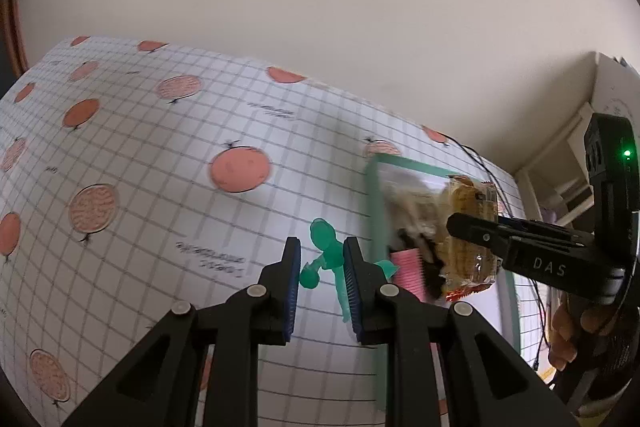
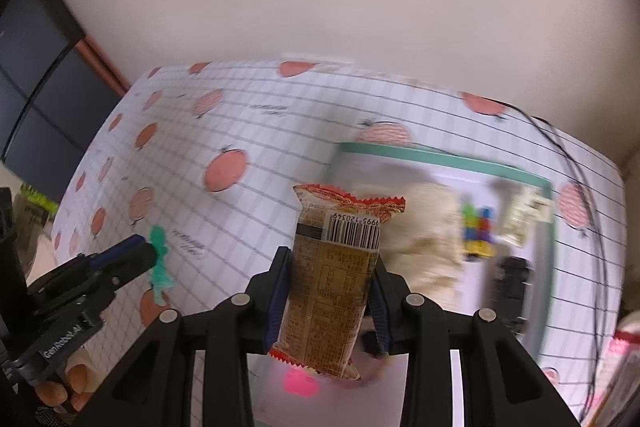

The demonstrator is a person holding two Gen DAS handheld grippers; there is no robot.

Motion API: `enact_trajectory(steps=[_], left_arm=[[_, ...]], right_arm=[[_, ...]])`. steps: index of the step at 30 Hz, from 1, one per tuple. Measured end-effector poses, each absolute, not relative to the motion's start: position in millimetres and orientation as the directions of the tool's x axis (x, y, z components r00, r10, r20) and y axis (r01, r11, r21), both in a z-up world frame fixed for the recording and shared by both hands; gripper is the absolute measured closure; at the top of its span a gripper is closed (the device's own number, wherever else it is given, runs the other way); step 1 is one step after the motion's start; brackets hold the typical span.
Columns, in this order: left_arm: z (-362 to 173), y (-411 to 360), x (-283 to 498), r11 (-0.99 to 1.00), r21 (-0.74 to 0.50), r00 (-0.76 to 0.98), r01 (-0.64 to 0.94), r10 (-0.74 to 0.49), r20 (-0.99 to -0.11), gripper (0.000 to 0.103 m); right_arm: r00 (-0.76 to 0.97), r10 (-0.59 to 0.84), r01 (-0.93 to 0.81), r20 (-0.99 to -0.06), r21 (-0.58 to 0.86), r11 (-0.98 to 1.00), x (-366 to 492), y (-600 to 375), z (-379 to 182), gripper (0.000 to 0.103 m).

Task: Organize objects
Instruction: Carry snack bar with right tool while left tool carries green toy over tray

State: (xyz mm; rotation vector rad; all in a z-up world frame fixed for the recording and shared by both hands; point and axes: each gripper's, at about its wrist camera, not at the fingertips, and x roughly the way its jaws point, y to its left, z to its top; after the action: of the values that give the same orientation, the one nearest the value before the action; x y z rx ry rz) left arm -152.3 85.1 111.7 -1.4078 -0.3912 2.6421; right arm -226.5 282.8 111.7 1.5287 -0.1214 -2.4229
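snack (image 2: 336, 279) | light, crinkly, easy to crush; hold by its middle | right gripper (image 2: 326, 301) squeezed it | left gripper (image 1: 322, 291) pinched toy (image 1: 330, 255)

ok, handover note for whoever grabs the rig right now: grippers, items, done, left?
Left gripper: shut on the green toy figure, lifted off the tablecloth.
Right gripper: shut on the wrapped snack bar, held over the green-rimmed tray.
In the tray: a fluffy cream item, coloured blocks, a pink comb, a dark item too blurred to name.
Done: both items picked up.
Left: set each down; the pictures don't show where they belong.
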Motion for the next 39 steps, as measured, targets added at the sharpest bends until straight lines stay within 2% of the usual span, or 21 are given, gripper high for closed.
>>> enact_trajectory(steps=[16, 29, 39], left_arm=[[114, 145, -175, -0.958, -0.265, -0.570, -0.111, 0.280, -0.772, 0.081], [106, 166, -216, -0.941, -0.270, -0.594, -0.205, 0.338, -0.730, 0.081], [87, 182, -240, -0.931, -0.287, -0.565, -0.226, 0.365, -0.740, 0.081]], right_arm=[[-0.431, -0.202, 0.051, -0.880, 0.199, -0.979, -229, 370, 105, 0.064], [-0.409, -0.199, 0.045, -0.890, 0.198, -0.979, -246, 377, 86, 0.064], [-0.373, -0.206, 0.048, -0.905, 0.203, -0.978, -254, 373, 68, 0.064]])
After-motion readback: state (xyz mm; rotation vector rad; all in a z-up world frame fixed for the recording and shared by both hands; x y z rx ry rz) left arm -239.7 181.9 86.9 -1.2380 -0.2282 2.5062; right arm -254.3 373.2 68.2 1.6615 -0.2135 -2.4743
